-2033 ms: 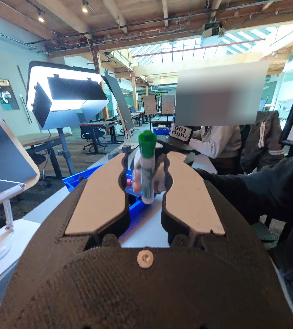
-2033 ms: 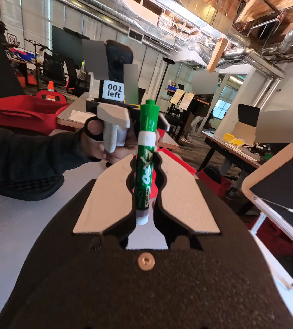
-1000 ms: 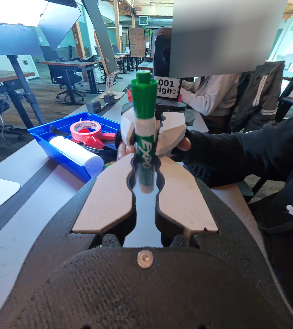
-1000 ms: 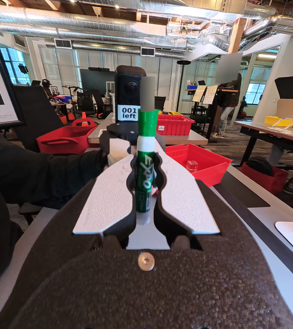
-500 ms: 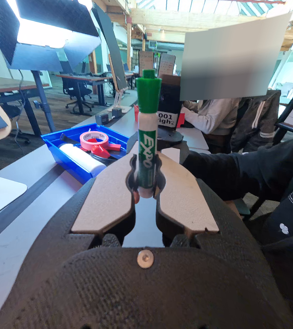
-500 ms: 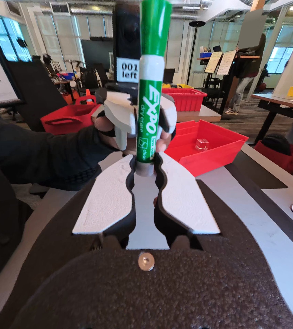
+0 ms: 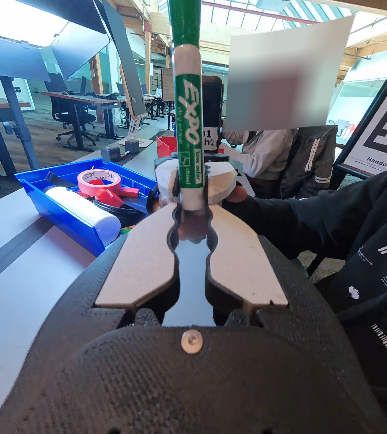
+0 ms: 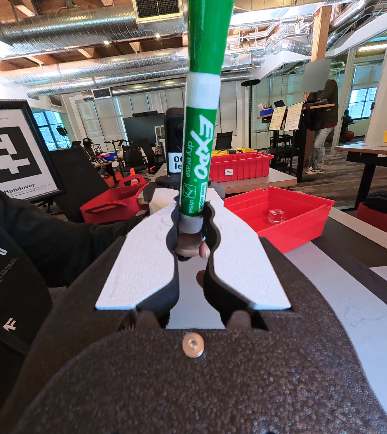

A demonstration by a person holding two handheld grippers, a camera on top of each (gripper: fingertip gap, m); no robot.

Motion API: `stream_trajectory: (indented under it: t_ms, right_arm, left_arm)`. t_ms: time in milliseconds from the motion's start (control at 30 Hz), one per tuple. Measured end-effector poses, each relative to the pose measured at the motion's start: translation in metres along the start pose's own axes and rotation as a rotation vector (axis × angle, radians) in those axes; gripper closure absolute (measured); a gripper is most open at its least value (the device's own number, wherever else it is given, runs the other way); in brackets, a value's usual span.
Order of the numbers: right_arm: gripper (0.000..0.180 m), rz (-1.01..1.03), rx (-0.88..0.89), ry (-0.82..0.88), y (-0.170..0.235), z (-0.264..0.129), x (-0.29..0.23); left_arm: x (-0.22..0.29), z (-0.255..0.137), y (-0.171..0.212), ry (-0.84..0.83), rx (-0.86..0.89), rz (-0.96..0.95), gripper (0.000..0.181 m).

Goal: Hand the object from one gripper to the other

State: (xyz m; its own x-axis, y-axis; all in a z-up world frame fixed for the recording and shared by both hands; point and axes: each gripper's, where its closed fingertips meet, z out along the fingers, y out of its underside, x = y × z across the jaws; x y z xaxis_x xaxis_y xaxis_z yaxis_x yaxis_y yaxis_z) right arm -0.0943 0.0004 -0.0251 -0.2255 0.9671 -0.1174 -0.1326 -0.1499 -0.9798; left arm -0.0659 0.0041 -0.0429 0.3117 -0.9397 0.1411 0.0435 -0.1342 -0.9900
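Note:
A green dry-erase marker (image 7: 187,131) stands upright between both grippers, cap end up and out of frame; it also shows in the right wrist view (image 8: 197,152). My left gripper (image 7: 193,207) is narrowed to the marker's width, its tips at the marker's very bottom end. My right gripper (image 8: 191,211) is shut on the marker's white lower end, inside its first notch. The grippers face each other, tips nearly touching. The right gripper (image 7: 193,180) clamps the marker just beyond my left tips. The left gripper (image 8: 187,196) flanks the marker behind my right tips. Hands hold both handles.
A blue bin (image 7: 65,216) with a pink tape roll (image 7: 98,179) and a white roll sits on the grey table (image 7: 23,293) at the left. A red bin (image 8: 300,225) with a clear cube (image 8: 277,216) lies to the right. A framed sign (image 8: 4,150) stands behind. Left and right tips are no more than a few centimetres apart.
The left gripper closed in on the marker that the right one held. The marker now sits nearer both sets of fingertips and leans so its cap leaves both frames.

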Motion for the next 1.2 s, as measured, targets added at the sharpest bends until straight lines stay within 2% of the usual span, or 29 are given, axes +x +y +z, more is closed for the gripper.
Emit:
stream_trajectory:
  t_ms: [333, 467, 567, 733, 933, 1000, 1200]
  right_arm:
    - [0.159, -0.015, -0.026, 0.024, 0.0, -0.002, 0.003]
    - [0.148, -0.06, -0.046, 0.066, -0.004, -0.005, 0.007]
    - [0.135, -0.063, -0.023, 0.081, -0.019, -0.015, 0.009]
    - [0.128, -0.057, 0.096, 0.121, -0.063, -0.048, 0.013]
    - [0.142, -0.032, 0.188, 0.157, -0.088, -0.074, 0.018]
    - [0.15, -0.014, 0.163, 0.151, -0.085, -0.075, 0.019]
    - [0.159, 0.041, 0.11, 0.089, -0.074, -0.065, 0.014]
  left_arm:
    - [-0.002, 0.003, 0.001, 0.015, 0.034, -0.021, 0.162]
    - [-0.001, 0.004, 0.006, 0.025, 0.011, -0.006, 0.162]
    - [0.0, 0.007, 0.012, 0.032, -0.014, 0.009, 0.162]
    - [0.0, 0.01, 0.02, 0.039, -0.042, 0.014, 0.162]
    - [0.001, 0.016, 0.031, 0.048, -0.081, 0.016, 0.162]
    - [0.002, 0.018, 0.033, 0.053, -0.091, 0.017, 0.162]
    - [0.003, 0.021, 0.039, 0.056, -0.113, 0.02, 0.162]
